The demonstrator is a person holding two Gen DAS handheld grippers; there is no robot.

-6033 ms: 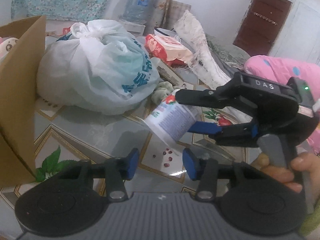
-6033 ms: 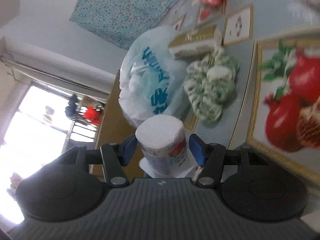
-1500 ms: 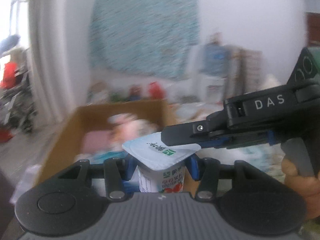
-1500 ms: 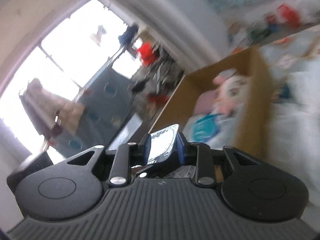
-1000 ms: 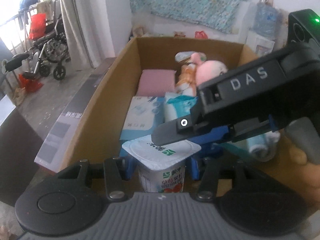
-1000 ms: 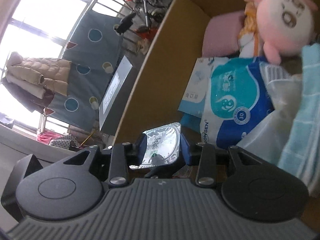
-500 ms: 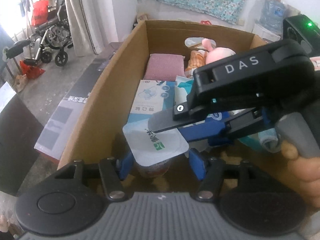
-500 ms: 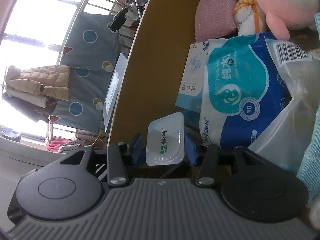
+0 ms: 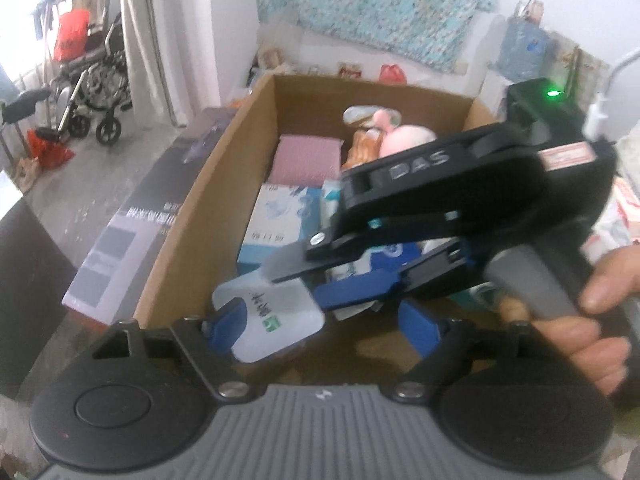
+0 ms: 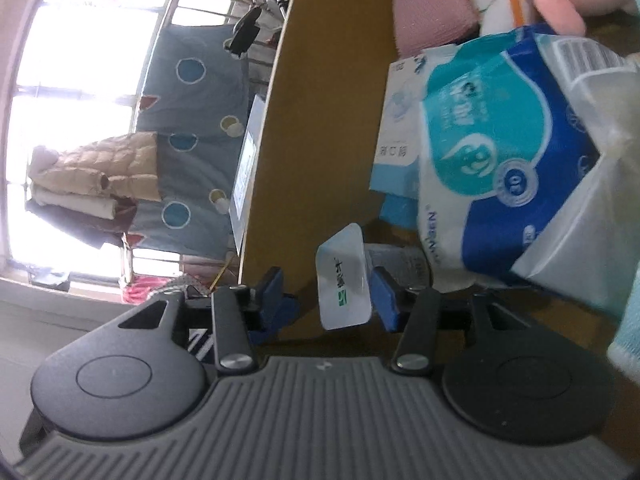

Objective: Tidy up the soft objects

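The box (image 9: 188, 216) is getting full at the back: a pink pad (image 9: 306, 160), a pink toy (image 9: 404, 138) and a blue pack (image 10: 504, 152) are filling it. Only the near corner is staying bare, and the cup (image 9: 276, 316) is sitting there.

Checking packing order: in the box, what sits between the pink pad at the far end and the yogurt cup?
In the left wrist view, a light blue and white flat pack lies between the pink pad and the yogurt cup, along the wall of the box.
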